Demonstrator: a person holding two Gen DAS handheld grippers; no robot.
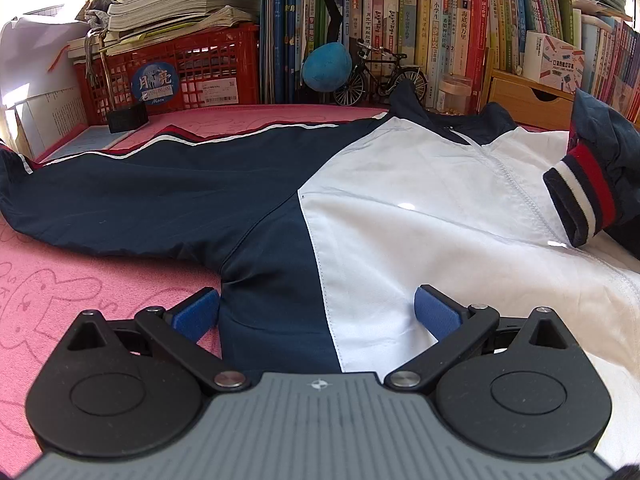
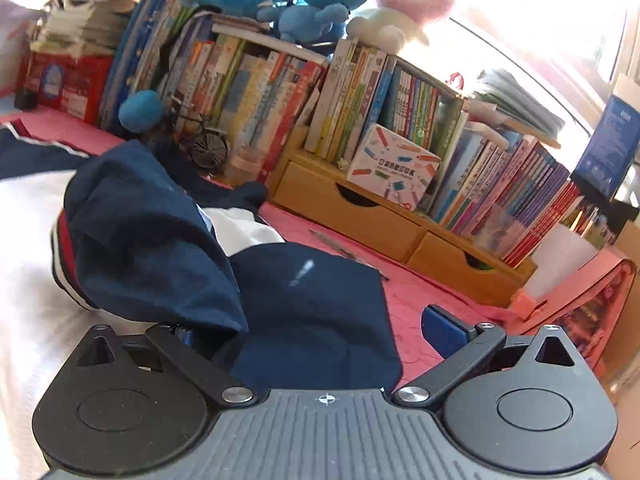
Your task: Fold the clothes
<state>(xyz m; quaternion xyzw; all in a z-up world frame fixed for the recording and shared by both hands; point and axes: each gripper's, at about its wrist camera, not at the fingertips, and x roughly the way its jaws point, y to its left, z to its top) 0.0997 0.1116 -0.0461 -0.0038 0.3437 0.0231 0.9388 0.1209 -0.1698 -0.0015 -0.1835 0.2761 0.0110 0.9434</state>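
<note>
A navy and white zip jacket (image 1: 400, 208) lies front up on the pink mat (image 1: 80, 280). Its left sleeve (image 1: 140, 192) stretches flat to the left. Its right sleeve, with a red, white and navy striped cuff (image 1: 580, 196), is folded over onto the white chest. My left gripper (image 1: 316, 312) is open, low over the jacket's side below the armpit, straddling the navy and white panels. My right gripper (image 2: 312, 332) is open, with navy sleeve fabric (image 2: 312, 312) lying between its blue pads; the left pad is mostly hidden under the cloth.
A red crate (image 1: 180, 72) with stacked papers stands back left. Books, a blue plush ball (image 1: 327, 67), a model bicycle (image 1: 380, 76) and a wooden drawer unit (image 2: 380, 220) line the back. A pink holder (image 2: 580, 292) stands at the right.
</note>
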